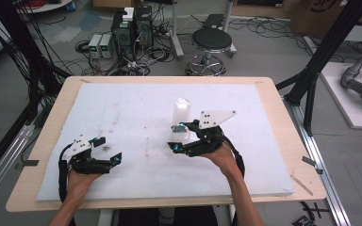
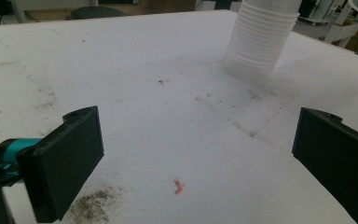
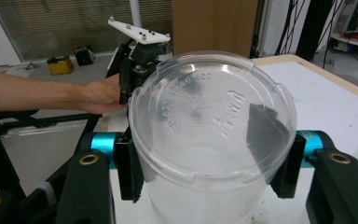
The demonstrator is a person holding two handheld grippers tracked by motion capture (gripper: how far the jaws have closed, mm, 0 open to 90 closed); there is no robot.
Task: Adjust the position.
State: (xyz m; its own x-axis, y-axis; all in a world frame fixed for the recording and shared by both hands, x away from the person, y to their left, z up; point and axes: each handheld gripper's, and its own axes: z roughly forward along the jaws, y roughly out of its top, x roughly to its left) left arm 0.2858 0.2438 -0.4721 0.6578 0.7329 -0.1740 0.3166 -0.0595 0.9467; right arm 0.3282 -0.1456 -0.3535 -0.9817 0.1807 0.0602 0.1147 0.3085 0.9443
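- The right gripper [image 3: 200, 163] grasps the upturned stack of clear ribbed plastic cups [image 1: 181, 117] near the middle of the white foam-covered table [image 1: 122, 108]; its pads press both walls.
- The left gripper [image 1: 107, 150] rests nearer the table's left side, jaws released and holding nothing.
- Likely step: separating the top cup, though the nesting is hard to read.
- Next: lift straight, steadying the lower cups.

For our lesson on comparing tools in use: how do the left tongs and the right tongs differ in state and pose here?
The left tongs stand open with nothing between the jaws; the right tongs are shut on the stack of clear cups. The left tongs hang over bare white mat, well apart from the cups; the right tongs sit at the stack, which stands upside down. Both are black, hand-held, with a grey plate on top.
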